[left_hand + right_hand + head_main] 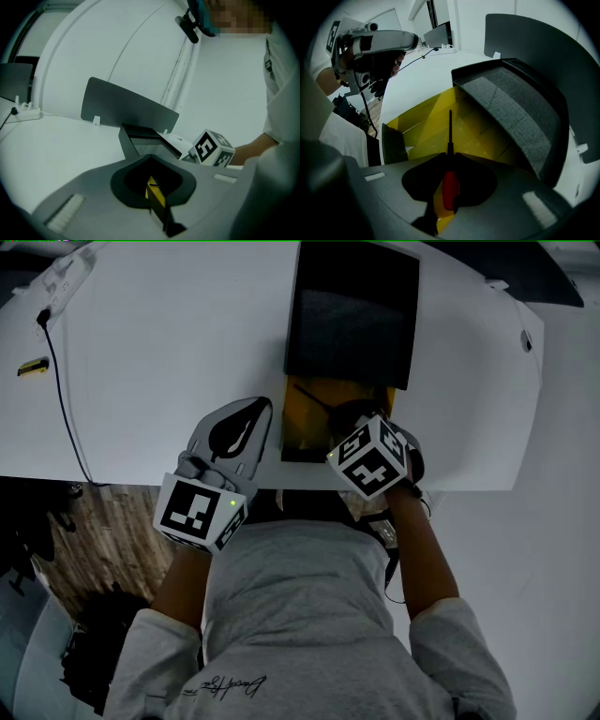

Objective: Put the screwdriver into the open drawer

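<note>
The open drawer (302,435) has a yellow inside and juts from a black cabinet (352,315) toward the table's near edge. My right gripper (352,418) hangs over it, pointing steeply down. It is shut on the red handle of the screwdriver (450,187), whose thin black shaft (312,397) reaches out above the drawer (426,126) floor. The right gripper (450,157) tips meet round the shaft. My left gripper (265,407) rests just left of the drawer, its jaws together and holding nothing. In the left gripper view, a yellow strip shows through the left gripper (149,159).
The white table (169,352) carries a black cable (61,399), a small yellow and black item (33,367) and a white power strip (66,277) at its far left. The cabinet (515,108) overhangs the drawer's back. Wooden floor lies below the table's near edge.
</note>
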`<state>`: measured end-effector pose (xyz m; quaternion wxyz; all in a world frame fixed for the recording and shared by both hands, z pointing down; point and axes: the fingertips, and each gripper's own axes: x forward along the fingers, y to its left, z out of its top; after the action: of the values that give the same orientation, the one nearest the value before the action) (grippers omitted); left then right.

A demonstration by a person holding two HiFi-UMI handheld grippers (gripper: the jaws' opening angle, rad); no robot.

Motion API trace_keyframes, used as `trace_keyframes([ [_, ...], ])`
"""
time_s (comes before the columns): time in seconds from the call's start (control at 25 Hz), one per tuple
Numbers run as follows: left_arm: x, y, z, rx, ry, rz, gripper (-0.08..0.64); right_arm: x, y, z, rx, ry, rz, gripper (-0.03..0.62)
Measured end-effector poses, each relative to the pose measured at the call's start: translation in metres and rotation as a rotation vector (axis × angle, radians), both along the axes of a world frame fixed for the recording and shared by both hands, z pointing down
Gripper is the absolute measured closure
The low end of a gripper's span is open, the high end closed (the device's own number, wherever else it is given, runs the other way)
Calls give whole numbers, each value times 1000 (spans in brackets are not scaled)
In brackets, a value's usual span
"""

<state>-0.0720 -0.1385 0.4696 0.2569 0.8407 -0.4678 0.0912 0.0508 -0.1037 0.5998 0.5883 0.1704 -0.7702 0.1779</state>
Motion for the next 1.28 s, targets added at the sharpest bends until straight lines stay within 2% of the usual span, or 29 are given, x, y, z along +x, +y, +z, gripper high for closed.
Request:
trace_keyframes([
  [0.76,0,-1,-8,8,-4,-3,560,0,0,-1,-2,-6,-1,506],
  [1.28,2,2,-9,13,-3,-9,560,2,0,-3,-14,-23,-17,462],
])
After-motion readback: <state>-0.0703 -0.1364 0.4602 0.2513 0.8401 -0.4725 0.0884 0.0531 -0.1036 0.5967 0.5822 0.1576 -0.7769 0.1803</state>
